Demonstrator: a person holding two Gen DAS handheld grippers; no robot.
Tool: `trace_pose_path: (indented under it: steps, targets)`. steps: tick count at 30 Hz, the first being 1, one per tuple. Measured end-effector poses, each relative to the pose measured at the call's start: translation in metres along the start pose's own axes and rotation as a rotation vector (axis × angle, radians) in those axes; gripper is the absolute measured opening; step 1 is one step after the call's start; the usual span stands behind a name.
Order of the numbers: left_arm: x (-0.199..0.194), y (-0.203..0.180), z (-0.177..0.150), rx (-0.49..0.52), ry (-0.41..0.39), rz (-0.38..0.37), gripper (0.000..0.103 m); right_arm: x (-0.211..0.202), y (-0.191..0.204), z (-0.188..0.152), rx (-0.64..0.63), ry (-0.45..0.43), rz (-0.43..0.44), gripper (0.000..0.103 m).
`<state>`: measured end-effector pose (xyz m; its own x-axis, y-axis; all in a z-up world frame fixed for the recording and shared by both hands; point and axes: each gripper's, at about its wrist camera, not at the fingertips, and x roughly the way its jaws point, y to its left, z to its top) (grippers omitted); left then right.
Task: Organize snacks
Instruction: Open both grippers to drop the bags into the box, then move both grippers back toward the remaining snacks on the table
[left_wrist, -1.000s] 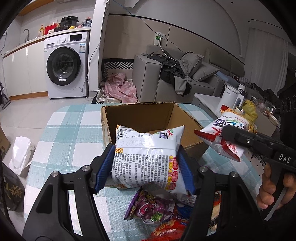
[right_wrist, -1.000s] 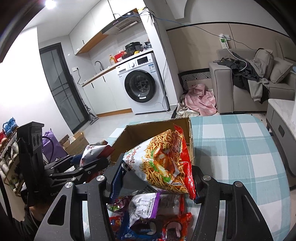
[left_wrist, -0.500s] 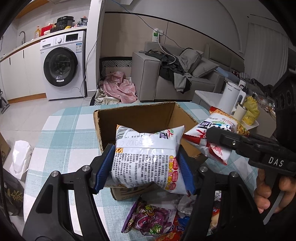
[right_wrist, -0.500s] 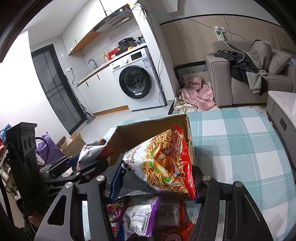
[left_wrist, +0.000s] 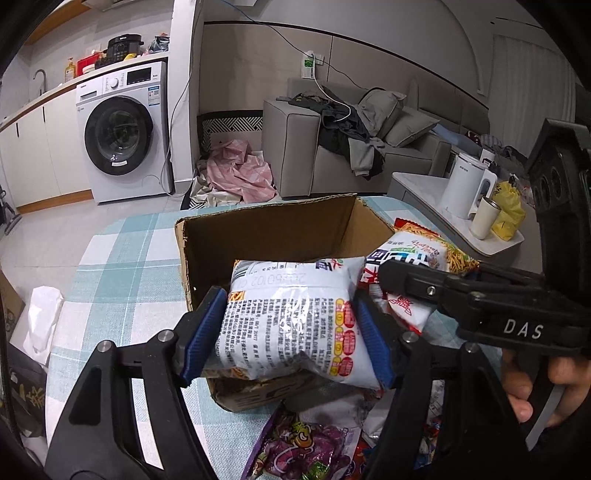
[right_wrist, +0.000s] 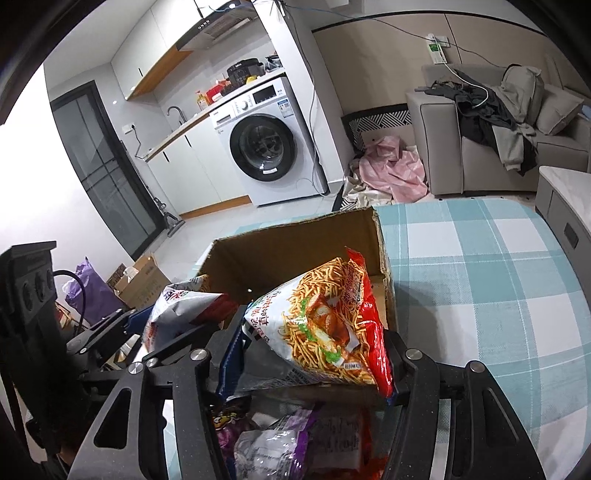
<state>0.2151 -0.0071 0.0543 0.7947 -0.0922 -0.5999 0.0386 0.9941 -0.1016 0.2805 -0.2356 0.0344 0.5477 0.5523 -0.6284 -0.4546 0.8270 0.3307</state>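
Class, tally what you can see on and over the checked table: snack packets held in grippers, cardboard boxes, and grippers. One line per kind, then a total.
Snack packets held in grippers: 2, the white packet and the noodle-snack packet
Cardboard boxes: 1
Grippers: 2, left gripper and right gripper
Total: 5

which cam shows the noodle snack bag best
The right wrist view: the noodle snack bag faces the camera with its printed front showing, clamped in the right gripper above the cardboard box. The left wrist view shows only part of it, edge-on behind the white snack bag in the left gripper.
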Motion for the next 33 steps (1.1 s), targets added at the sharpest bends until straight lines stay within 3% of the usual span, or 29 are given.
trace_pose_path:
  steps: [7, 11, 16, 18, 20, 33]
  targets:
    - [0.005, -0.003, 0.005, 0.009, 0.015, 0.026, 0.071, -0.011, -0.007, 0.0, 0.015, -0.041, 0.018, 0.071]
    - [-0.004, -0.005, 0.005, 0.006, -0.002, 0.024, 0.082, -0.028, -0.004, -0.001, -0.009, -0.072, 0.006, 0.081]
    - [-0.023, -0.01, -0.002, 0.021, -0.013, 0.024, 0.086, -0.05, -0.006, -0.01, -0.001, -0.085, -0.001, 0.099]
    - [-0.032, -0.011, -0.006, 0.024, -0.018, 0.021, 0.09, -0.056, -0.007, -0.014, 0.001, -0.077, -0.009, 0.1]
    - [-0.042, -0.012, -0.012, 0.025, -0.03, 0.02, 0.101, -0.064, -0.007, -0.019, -0.005, -0.084, -0.018, 0.101]
    - [-0.103, -0.008, -0.05, -0.012, -0.063, 0.011, 0.102, -0.101, -0.001, -0.056, -0.038, -0.074, -0.045, 0.103]
